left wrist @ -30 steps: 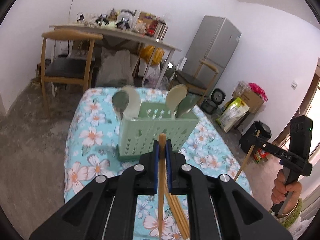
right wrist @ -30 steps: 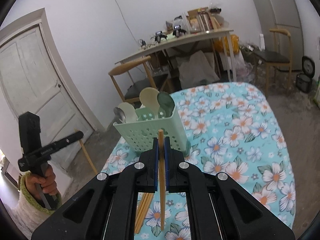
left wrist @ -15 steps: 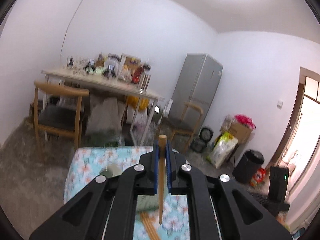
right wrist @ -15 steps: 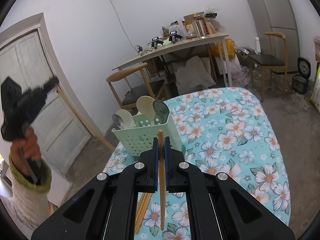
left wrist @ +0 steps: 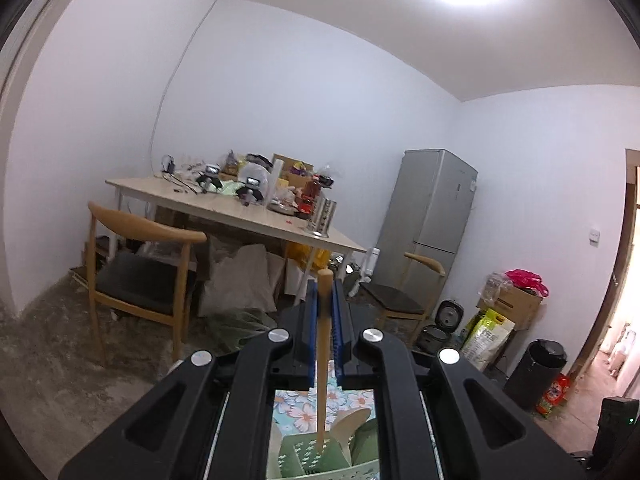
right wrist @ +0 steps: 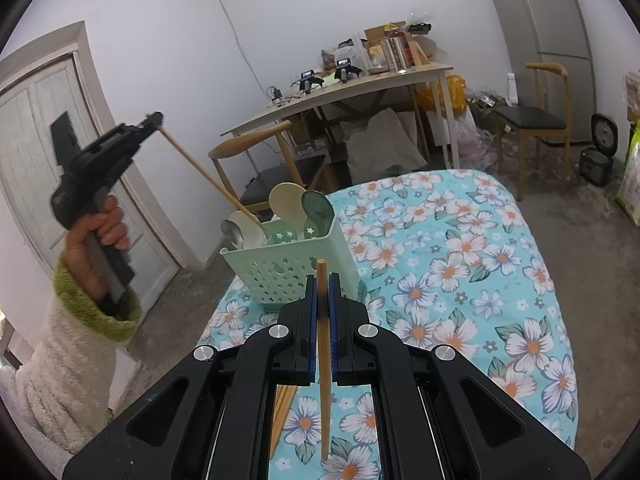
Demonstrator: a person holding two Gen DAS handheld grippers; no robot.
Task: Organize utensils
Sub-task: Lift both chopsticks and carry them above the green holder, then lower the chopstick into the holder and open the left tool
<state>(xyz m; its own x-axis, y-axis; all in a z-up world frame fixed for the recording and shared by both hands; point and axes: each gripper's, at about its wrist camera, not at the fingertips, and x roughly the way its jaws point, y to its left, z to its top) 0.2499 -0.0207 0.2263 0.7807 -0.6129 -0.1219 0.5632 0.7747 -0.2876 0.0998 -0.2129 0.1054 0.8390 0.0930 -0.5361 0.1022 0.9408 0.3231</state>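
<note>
The left claw [left wrist: 325, 344] was clamped on a chopstick [left wrist: 323, 360] whose lower tip hung over the green utensil basket [right wrist: 298, 270] on the floral counter [right wrist: 460, 264]; the right claw [right wrist: 323, 312] gripped another chopstick [right wrist: 323, 352]. I judged the tip should drop steeply into an open compartment. The spoons [right wrist: 286, 200] crowded the rear, and loose chopsticks [right wrist: 282, 408] lay nearer.

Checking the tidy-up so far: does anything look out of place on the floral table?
Yes: a few loose chopsticks lie flat on the floral cloth, outside the green caddy that holds the spoons. Each gripper holds a single chopstick; the left one's tip reaches the caddy's opening.
</note>
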